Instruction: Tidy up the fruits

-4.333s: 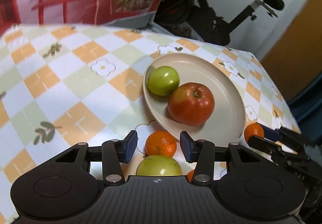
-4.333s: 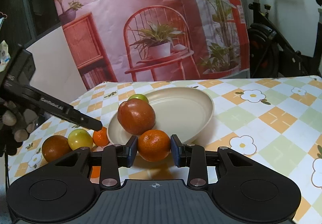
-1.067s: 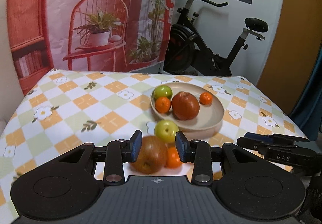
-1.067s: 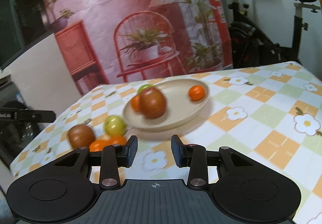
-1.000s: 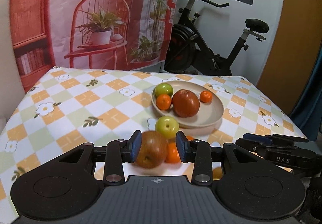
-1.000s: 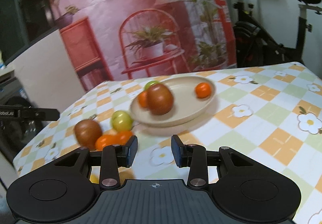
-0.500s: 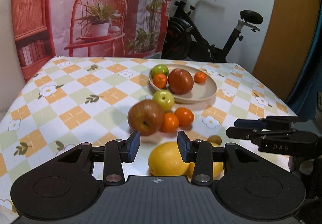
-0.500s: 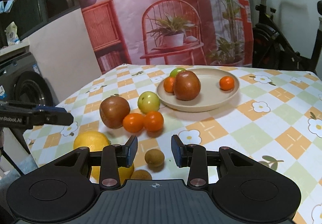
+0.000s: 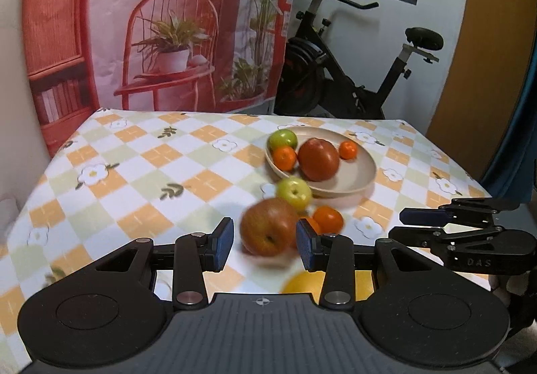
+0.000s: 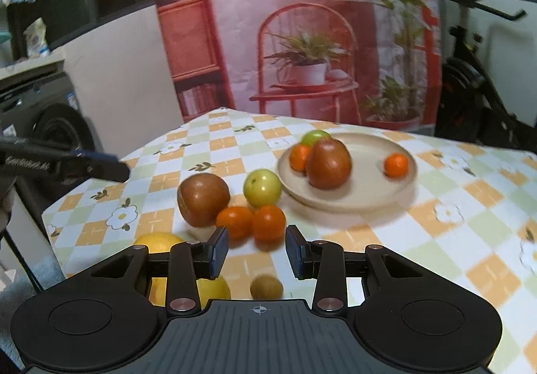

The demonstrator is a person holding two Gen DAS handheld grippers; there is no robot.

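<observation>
A beige plate (image 9: pixel 359 182) (image 10: pixel 365 192) holds a red apple (image 9: pixel 318 159), a green apple (image 9: pixel 282 139) and two tangerines (image 9: pixel 284 158). On the cloth before it lie a red-brown apple (image 9: pixel 268 231) (image 10: pixel 202 194), a green apple (image 9: pixel 294 191) (image 10: pixel 261 187), two tangerines (image 10: pixel 250 221), yellow lemons (image 10: pixel 157 244) and a kiwi (image 10: pixel 266 286). My left gripper (image 9: pixel 265 243) is open, with the red-brown apple showing between its fingers, apart from both. My right gripper (image 10: pixel 256 251) is open and empty, just short of the tangerines.
The table has a checked flowered cloth (image 9: pixel 134 172). Its left edge and near corner lie close to the lemons. An exercise bike (image 9: pixel 352 78) and a printed backdrop (image 9: pixel 161 21) stand behind. Each gripper shows in the other's view, the right one (image 9: pixel 470 233) and the left one (image 10: pixel 63 164).
Both grippers have moved forward towards the loose fruit after pulling back from the plate. The red-brown apple now sits between the left fingers. Both stay open.
</observation>
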